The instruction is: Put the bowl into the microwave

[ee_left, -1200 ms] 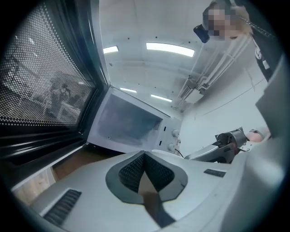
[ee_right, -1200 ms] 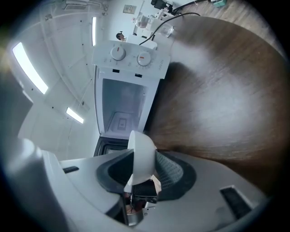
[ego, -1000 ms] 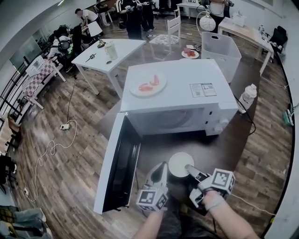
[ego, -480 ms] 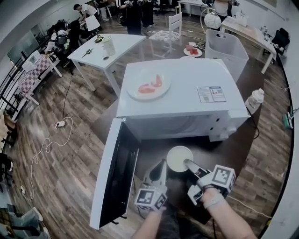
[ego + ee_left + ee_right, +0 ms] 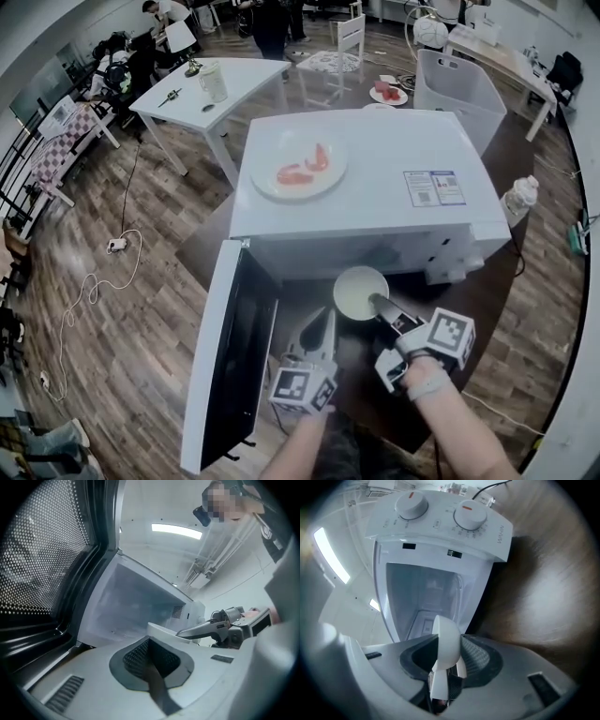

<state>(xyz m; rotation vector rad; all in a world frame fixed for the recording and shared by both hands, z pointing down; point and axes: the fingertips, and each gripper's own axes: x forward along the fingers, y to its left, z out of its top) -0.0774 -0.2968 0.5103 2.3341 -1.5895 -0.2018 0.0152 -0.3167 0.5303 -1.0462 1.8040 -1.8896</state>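
Two handheld grippers are low in front of a white microwave (image 5: 375, 211) that stands on a dark brown tabletop (image 5: 473, 314). Its door (image 5: 230, 347) hangs wide open to the left, and the left gripper view shows the dotted mesh of the door window close by. The right gripper (image 5: 377, 302) is clamped on the near rim of a white bowl (image 5: 359, 291), one jaw inside the bowl and one outside. In the right gripper view the rim stands edge-on between the pads, with the pale cavity (image 5: 431, 597) straight beyond it and two dials (image 5: 469, 515) on the control panel above. The bowl is at the mouth of the microwave, its far edge right at the front of the opening and most of it outside. The left gripper (image 5: 327, 317) lies just left of the bowl, apart from it, pointing at the opening. Its jaws are together with nothing between them. On top of the microwave rest a white plate (image 5: 281, 150) carrying red food pieces (image 5: 305, 167) and, nearer the right edge, a printed sticker (image 5: 433, 187). Farther off stand a white table (image 5: 187, 103), a clear plastic bin (image 5: 459, 89) and several people.
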